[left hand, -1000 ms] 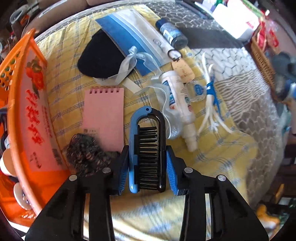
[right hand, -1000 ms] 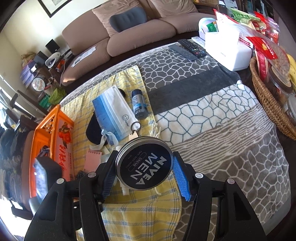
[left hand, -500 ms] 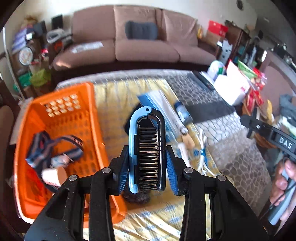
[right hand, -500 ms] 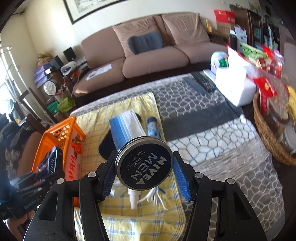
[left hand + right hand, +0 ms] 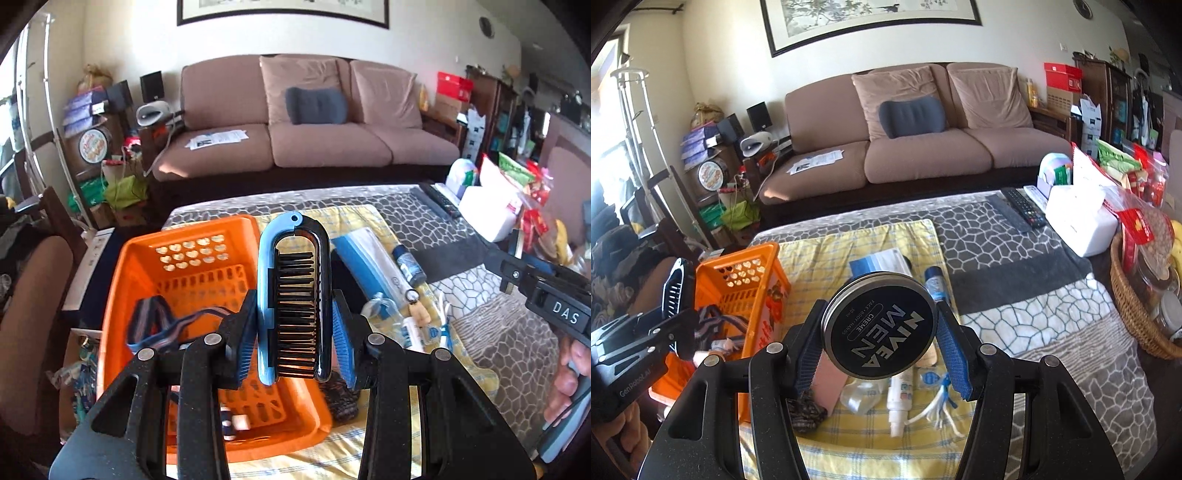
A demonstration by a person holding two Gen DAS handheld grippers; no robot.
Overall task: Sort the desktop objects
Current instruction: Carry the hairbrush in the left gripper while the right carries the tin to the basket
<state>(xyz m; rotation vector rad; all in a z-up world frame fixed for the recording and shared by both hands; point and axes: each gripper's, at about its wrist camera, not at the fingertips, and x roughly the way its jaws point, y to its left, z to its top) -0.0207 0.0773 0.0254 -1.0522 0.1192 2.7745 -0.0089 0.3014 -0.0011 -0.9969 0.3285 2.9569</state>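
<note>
Over the yellow cloth (image 5: 354,454), left gripper (image 5: 294,339) clamps a comb (image 5: 293,295), right gripper (image 5: 879,349) a tin (image 5: 879,325); next, probably lowering both into the orange basket (image 5: 147,254).

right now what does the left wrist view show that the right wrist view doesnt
Only the left wrist view shows the left gripper gripping the folding comb face on, with the orange basket floor visible beneath it.

Only the right wrist view shows the right gripper clamping the Nivea tin, plus the wicker basket at the right edge.

Both show the orange basket, the yellow cloth with its remaining items, the blue bottle and the brown sofa.
</note>
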